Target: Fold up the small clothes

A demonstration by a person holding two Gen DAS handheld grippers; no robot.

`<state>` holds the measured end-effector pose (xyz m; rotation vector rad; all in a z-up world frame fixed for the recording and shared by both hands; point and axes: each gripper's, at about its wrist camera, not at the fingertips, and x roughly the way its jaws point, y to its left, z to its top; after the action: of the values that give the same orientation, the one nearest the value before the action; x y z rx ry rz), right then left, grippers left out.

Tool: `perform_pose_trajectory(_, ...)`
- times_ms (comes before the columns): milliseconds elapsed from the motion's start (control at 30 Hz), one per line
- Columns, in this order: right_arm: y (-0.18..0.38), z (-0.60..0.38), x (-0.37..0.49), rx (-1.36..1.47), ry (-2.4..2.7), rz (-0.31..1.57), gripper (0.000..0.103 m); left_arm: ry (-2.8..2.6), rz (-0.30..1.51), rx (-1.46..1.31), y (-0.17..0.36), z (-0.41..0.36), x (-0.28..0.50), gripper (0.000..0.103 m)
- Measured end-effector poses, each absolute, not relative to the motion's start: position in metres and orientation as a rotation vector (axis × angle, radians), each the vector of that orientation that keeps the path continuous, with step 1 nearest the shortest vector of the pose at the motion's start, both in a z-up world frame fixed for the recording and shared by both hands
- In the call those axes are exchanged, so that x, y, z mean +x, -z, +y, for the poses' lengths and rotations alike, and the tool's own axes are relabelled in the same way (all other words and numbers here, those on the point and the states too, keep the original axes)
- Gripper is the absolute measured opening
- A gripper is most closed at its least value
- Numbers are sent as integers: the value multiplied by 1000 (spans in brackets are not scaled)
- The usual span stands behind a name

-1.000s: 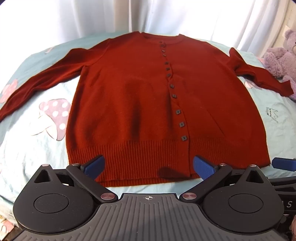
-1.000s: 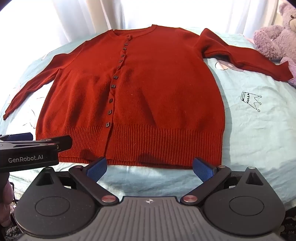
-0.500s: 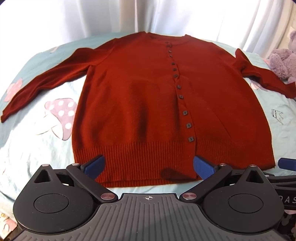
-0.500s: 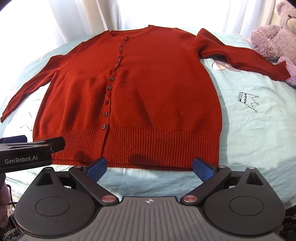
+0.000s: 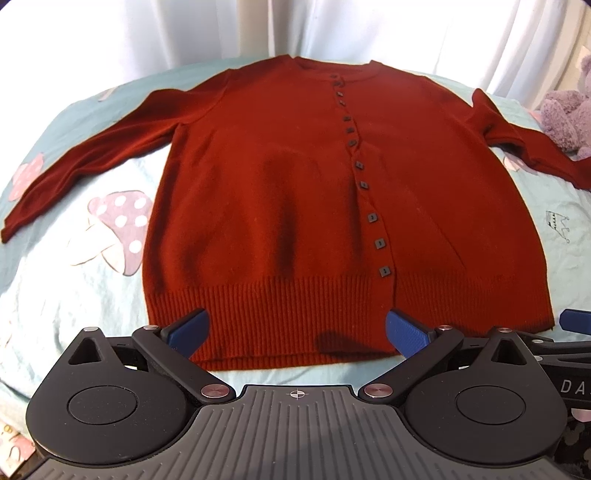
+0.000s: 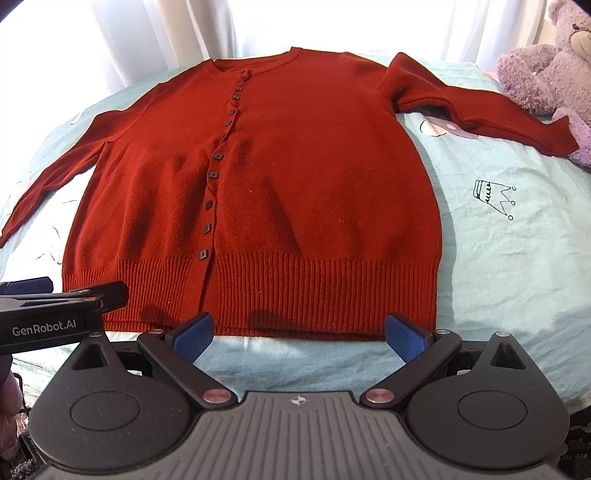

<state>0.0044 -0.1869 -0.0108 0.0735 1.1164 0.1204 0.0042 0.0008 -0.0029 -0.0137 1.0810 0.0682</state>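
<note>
A dark red buttoned cardigan (image 5: 280, 192) lies flat and face up on a pale blue sheet, sleeves spread to both sides; it also shows in the right wrist view (image 6: 295, 192). My left gripper (image 5: 297, 334) is open and empty, hovering over the ribbed hem left of the button line. My right gripper (image 6: 299, 332) is open and empty, just before the hem's near edge, right of the buttons. The left gripper's body (image 6: 55, 317) shows at the left of the right wrist view.
The sheet (image 6: 498, 258) carries mushroom (image 5: 118, 229) and crown (image 6: 493, 197) prints. A purple plush bear (image 6: 546, 74) sits at the far right beside the right sleeve cuff. White curtains (image 5: 258, 26) hang behind the bed.
Both grippers have shifted slightly left along the hem. The cardigan lies as before and both stay open.
</note>
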Motion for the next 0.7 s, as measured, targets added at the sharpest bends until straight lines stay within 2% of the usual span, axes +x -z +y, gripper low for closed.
perform_pose_trajectory(700,13,-188,5,77,-113,1121,99,-70,1101,-8,7,0,6,103)
